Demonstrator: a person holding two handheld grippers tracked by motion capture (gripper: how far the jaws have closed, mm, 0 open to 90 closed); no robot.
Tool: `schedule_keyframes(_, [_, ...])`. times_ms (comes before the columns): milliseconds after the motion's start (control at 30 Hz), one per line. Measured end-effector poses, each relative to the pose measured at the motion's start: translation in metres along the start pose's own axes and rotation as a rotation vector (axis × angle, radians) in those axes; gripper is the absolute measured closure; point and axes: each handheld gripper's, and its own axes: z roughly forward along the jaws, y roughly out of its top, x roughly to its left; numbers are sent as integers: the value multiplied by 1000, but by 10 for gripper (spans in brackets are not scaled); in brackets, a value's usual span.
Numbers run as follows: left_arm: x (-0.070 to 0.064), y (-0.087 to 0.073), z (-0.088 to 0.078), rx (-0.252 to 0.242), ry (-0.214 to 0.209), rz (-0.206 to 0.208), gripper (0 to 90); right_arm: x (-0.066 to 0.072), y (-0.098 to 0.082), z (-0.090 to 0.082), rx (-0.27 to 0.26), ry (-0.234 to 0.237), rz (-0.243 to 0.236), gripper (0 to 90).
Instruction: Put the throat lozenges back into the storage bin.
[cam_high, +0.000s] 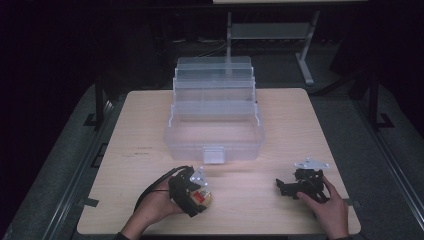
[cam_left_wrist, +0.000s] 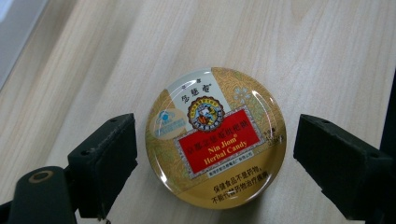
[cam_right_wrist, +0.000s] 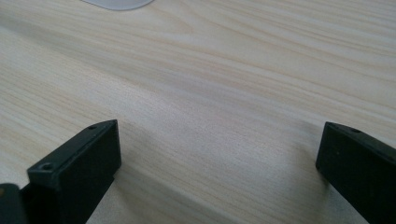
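Seen from above, a light wooden table (cam_high: 280, 115) carries a clear plastic organizer box (cam_high: 214, 112), opened so its tiers step up and back, and this box serves as the landmark. Just in front of the box, slightly toward its left, lies a round gold candy tin (cam_left_wrist: 215, 137) with a red label reading "Nin Jiom Herbal Candy". The left gripper (cam_left_wrist: 215, 161) hovers over the tin, its jaws wide apart on either side of it and gripping nothing, a small gap visible at each side. In front of the box's right corner, the right gripper (cam_right_wrist: 217, 163) rests low over bare wood, jaws spread wide and empty. This looks like the approach before a grasp; next, the left jaws would need to close evenly on the tin's rim.
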Motion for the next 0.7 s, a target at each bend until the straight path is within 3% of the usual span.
schedule_keyframes(233, [-1,7,5,48,7,37,127,0,0,0,0,0,1,0])
schedule_keyframes(700, [-3,14,17,123,8,62,135,0,0,0,0,0,0,0])
